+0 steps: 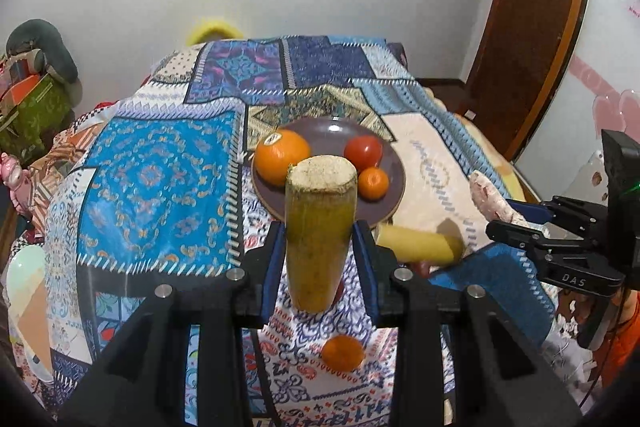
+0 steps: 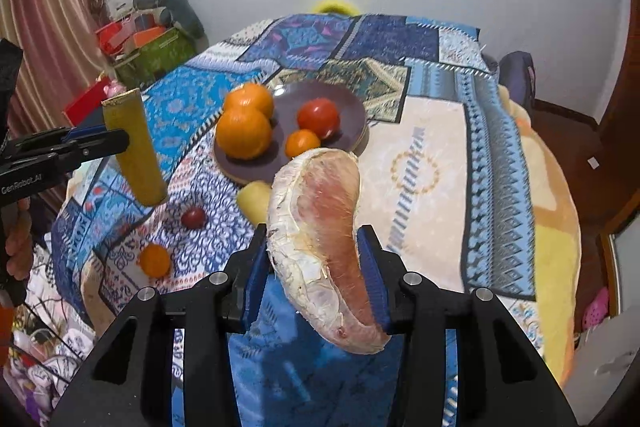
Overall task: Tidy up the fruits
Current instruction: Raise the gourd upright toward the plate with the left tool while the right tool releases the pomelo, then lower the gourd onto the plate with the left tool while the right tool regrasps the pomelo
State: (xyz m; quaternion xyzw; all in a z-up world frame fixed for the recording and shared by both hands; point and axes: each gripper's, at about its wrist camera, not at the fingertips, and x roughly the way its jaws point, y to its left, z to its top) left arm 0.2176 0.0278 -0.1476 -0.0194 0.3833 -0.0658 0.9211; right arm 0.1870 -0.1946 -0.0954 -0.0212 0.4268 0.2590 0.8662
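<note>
Slippage is the nearest risk: the left claw (image 1: 319,247) is clenched on a yellow-green stalk piece (image 1: 320,227) and the right claw (image 2: 316,267) on a pomelo wedge (image 2: 320,247), both above the patterned bed cover (image 1: 160,187). Either could drop short of the plate (image 1: 320,131). Only the right view shows a dark plum (image 2: 193,217) beyond.
</note>
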